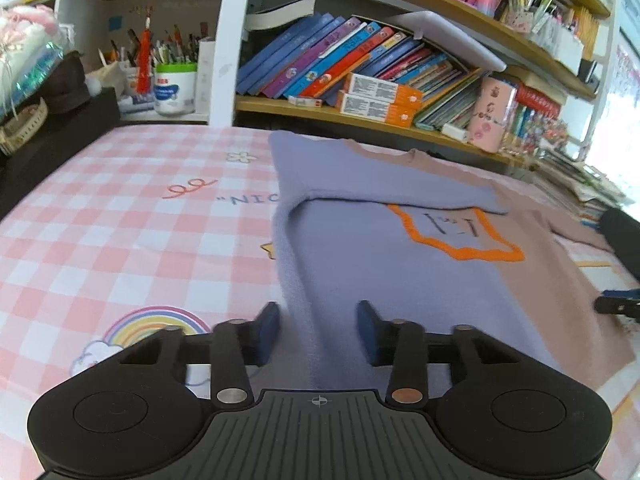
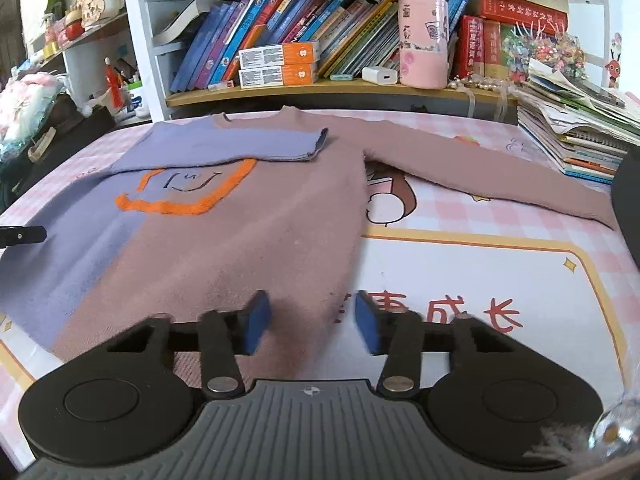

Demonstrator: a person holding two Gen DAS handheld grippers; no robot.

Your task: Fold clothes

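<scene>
At far left a white tub of pens (image 1: 176, 88) stands beside leaning books (image 1: 344, 56). The two-tone sweater (image 2: 240, 216) lies flat on the checked tablecloth (image 1: 120, 220), its purple sleeve (image 2: 224, 142) folded across the chest. The left gripper (image 1: 319, 332) straddles the purple hem edge, pads apart. The right gripper (image 2: 310, 322) likewise, over the brown hem corner. A paper stack (image 2: 580, 136) crowds the right.

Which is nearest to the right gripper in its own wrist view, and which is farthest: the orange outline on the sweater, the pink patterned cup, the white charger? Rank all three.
From the right gripper:
1. Orange outline, on the sweater, ahead left.
2. White charger, on the shelf, beside the cup.
3. Pink patterned cup, on the same shelf; nearly level with the charger, too close to call.
</scene>
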